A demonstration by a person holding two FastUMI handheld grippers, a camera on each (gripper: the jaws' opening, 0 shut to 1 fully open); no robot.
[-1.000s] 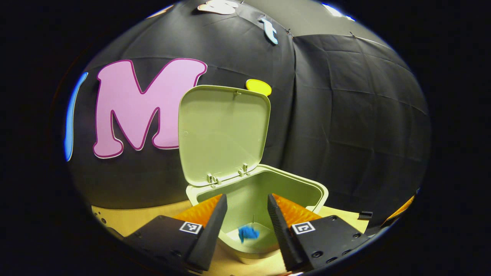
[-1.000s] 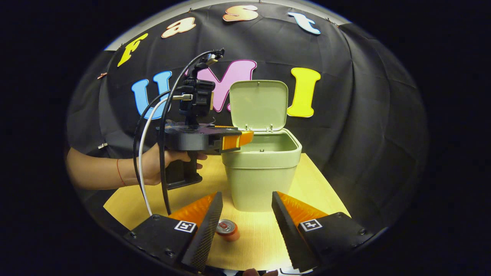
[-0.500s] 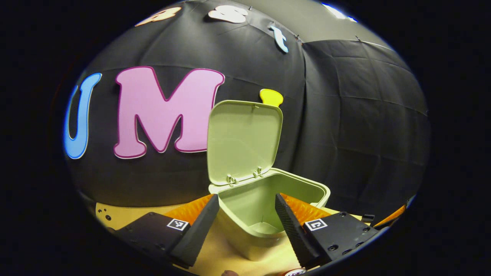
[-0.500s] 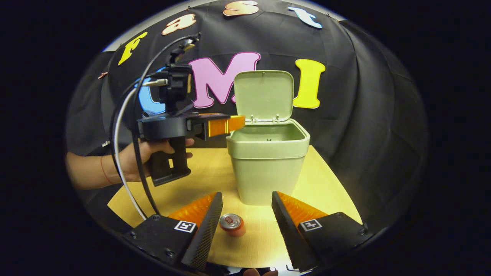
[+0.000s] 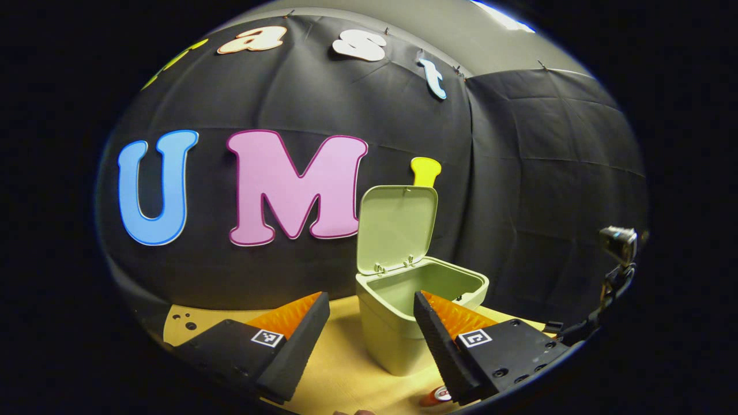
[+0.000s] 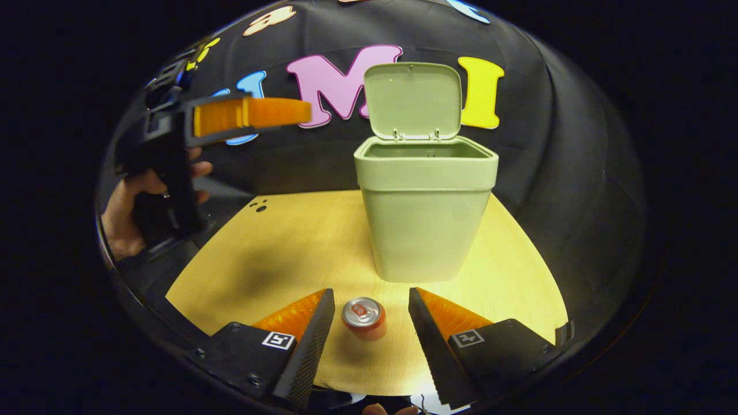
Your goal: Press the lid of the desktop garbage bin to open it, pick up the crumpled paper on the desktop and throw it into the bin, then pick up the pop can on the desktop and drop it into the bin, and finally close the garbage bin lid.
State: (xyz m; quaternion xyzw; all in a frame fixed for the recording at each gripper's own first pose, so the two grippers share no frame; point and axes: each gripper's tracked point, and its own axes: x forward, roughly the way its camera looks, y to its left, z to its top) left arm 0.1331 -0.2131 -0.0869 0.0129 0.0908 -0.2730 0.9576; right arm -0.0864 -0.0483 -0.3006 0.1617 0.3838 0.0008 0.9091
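Note:
The pale green bin (image 6: 425,213) stands on the wooden desktop (image 6: 277,253) with its lid (image 6: 413,100) swung up and back. An orange pop can (image 6: 363,317) stands upright in front of the bin. My right gripper (image 6: 369,311) is open, low over the desktop, with the can between its fingers but untouched. My left gripper (image 5: 372,314) is open and empty, held back to the left of the bin (image 5: 403,323); in the right gripper view it (image 6: 248,112) hangs high at the left in a hand (image 6: 124,219). The can's edge (image 5: 437,396) peeks below a left finger.
The black cloth wall closes the booth behind and to the right of the bin. Small holes (image 6: 259,204) mark the desktop's far left corner. Part of the right gripper's camera mount (image 5: 617,248) shows at the right edge of the left gripper view.
The left gripper has pulled back and left from over the bin's mouth, where blue paper lay inside. The right gripper has dropped lower and closer, bringing the can between its fingers.

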